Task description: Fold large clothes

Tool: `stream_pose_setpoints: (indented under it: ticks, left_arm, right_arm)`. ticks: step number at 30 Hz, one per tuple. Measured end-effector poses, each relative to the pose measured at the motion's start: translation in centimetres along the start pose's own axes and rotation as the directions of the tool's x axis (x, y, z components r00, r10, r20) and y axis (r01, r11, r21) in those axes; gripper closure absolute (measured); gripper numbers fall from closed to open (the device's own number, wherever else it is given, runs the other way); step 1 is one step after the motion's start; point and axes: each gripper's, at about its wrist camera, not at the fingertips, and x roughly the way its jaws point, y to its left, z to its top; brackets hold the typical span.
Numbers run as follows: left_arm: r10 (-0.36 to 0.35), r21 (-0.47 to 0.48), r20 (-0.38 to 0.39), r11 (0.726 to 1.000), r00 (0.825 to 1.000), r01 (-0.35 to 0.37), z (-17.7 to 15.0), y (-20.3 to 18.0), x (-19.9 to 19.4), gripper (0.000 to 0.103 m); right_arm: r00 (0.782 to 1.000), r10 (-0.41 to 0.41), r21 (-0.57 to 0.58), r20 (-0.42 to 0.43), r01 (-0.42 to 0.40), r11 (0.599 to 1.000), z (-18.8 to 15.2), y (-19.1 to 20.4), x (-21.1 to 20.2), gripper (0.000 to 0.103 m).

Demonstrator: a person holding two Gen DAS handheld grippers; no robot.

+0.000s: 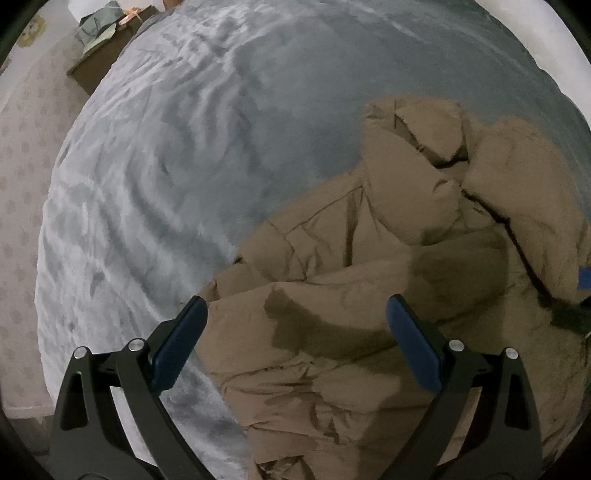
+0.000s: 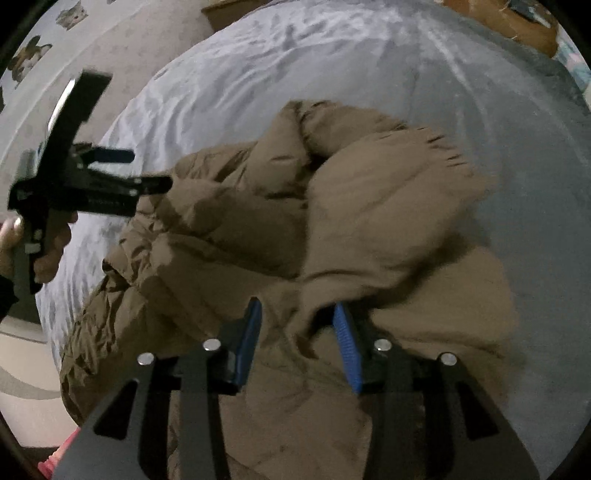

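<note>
A large tan puffer jacket [image 1: 388, 258] lies crumpled on a grey-blue bed cover [image 1: 166, 166]. My left gripper [image 1: 295, 310] hovers over the jacket's near edge, jaws wide open and empty. In the right wrist view the jacket [image 2: 295, 221] fills the middle, with a padded fold bulging at the right. My right gripper [image 2: 297, 314] is low over the jacket, jaws partly open, with a fold of fabric lying between them and against the right pad [image 2: 345, 343]. The left gripper [image 2: 144, 173] also shows in this view at the left, held in a hand above the jacket's left edge.
The bed cover [image 2: 480, 110] spreads wide beyond the jacket. A brown cabinet [image 1: 99, 62] with a pale green bag [image 1: 96, 26] stands past the bed's far left corner. Patterned floor [image 1: 22, 147] runs along the bed's left side. A pink item [image 2: 59, 454] lies at the lower left.
</note>
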Motion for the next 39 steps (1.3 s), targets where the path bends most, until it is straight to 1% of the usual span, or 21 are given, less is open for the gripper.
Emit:
stream_pose_setpoints:
  ticks: [1,2,3,4,7,9,10,12,13,14,15,17,19,21,25,28,30,33,36,37,39]
  left_arm:
    - [0.001,0.005,0.005,1.000,1.000,-0.001,-0.7,0.2,-0.5,0.006]
    - [0.006,0.012,0.010,1.000,1.000,-0.006,-0.5,0.0,-0.6,0.006]
    - [0.010,0.015,0.013,1.000,1.000,-0.010,-0.5,-0.1,-0.6,0.006]
    - [0.014,0.018,0.015,1.000,1.000,-0.014,-0.5,-0.2,-0.6,0.006]
    - [0.041,0.014,0.014,0.999,0.999,-0.041,-1.0,-0.1,-0.8,0.006]
    - [0.077,-0.004,0.015,0.997,0.997,-0.077,-2.3,1.1,-0.3,0.007]
    - [0.086,-0.012,0.018,0.996,0.996,-0.086,-2.6,1.4,-0.2,0.007]
    - [0.127,-0.037,0.044,0.991,0.991,-0.125,-3.6,2.8,-0.2,0.007]
    - [0.149,-0.042,0.056,0.988,0.987,-0.147,-4.1,3.3,-0.2,0.007]
    - [0.174,-0.049,0.068,0.984,0.982,-0.171,-4.7,3.8,-0.2,0.009]
    - [0.196,-0.057,0.079,0.980,0.977,-0.192,-5.6,4.4,-0.2,0.010]
    - [0.217,-0.072,0.084,0.975,0.973,-0.211,-7.1,5.2,-0.1,0.013]
    - [0.215,-0.072,0.079,0.975,0.973,-0.209,-8.1,5.5,0.1,0.016]
    - [0.217,-0.076,0.074,0.974,0.973,-0.212,-9.1,6.1,-0.2,0.017]
    - [0.195,-0.102,0.072,0.977,0.978,-0.187,-10.6,7.3,-1.0,0.019]
    - [0.203,-0.109,0.076,0.975,0.976,-0.195,-11.6,8.6,-2.0,0.019]
    - [0.211,-0.109,0.072,0.973,0.975,-0.202,-12.1,9.2,-2.2,0.019]
    - [0.211,-0.110,0.038,0.972,0.977,-0.206,-13.0,10.2,-2.1,0.019]
    - [0.219,-0.092,0.013,0.972,0.976,-0.217,-13.5,10.8,-1.6,0.019]
    - [0.221,-0.084,0.012,0.972,0.975,-0.219,-13.6,10.9,-1.8,0.019]
    - [0.216,-0.073,0.013,0.974,0.976,-0.214,-13.7,10.9,-2.5,0.019]
  right_arm:
    - [1.000,-0.013,0.014,0.011,0.013,1.000,0.0,-0.6,-0.7,0.061]
    - [1.000,-0.019,0.032,0.019,0.019,0.999,0.1,-1.3,-1.1,0.055]
    - [0.999,-0.024,0.062,0.030,0.022,0.998,0.2,-2.2,-1.6,0.048]
    - [0.999,-0.022,0.090,0.039,0.018,0.996,0.4,-2.9,-1.6,0.036]
    - [0.996,0.050,0.212,0.070,-0.064,0.975,1.3,-5.4,-0.9,0.034]
    - [0.991,0.101,0.282,0.082,-0.121,0.952,2.1,-6.5,0.8,0.034]
    - [0.992,0.100,0.302,0.083,-0.121,0.946,2.5,-6.8,1.6,0.035]
    - [0.992,0.082,0.312,0.094,-0.108,0.944,2.9,-6.4,3.3,0.044]
    - [0.993,0.066,0.305,0.100,-0.093,0.948,3.1,-5.9,3.9,0.059]
    - [0.992,0.043,0.287,0.116,-0.075,0.955,3.1,-5.1,4.4,0.067]
    - [0.990,0.013,0.266,0.141,-0.051,0.963,3.0,-4.2,4.6,0.069]
    - [0.983,-0.044,0.218,0.180,0.004,0.976,2.6,-2.2,4.9,0.080]
    - [0.972,-0.080,0.171,0.220,0.042,0.984,2.5,0.3,4.9,0.085]
    - [0.967,-0.078,0.125,0.243,0.049,0.991,2.3,2.7,4.8,0.086]
    - [0.968,-0.016,0.031,0.250,0.009,0.999,1.9,8.2,4.7,0.088]
    - [0.972,0.039,0.005,0.233,-0.042,0.999,1.5,10.9,5.1,0.089]
    - [0.977,0.058,-0.025,0.205,-0.054,0.998,1.0,12.6,5.8,0.089]
    - [0.990,0.010,-0.106,0.138,0.005,0.994,0.3,15.3,8.2,0.089]
    - [0.996,-0.039,-0.128,0.077,0.049,0.991,-0.2,15.7,9.6,0.085]
    - [0.997,-0.039,-0.129,0.074,0.049,0.991,-0.3,15.7,9.4,0.083]
    - [0.998,-0.026,-0.135,0.064,0.034,0.990,-0.5,15.7,8.7,0.071]
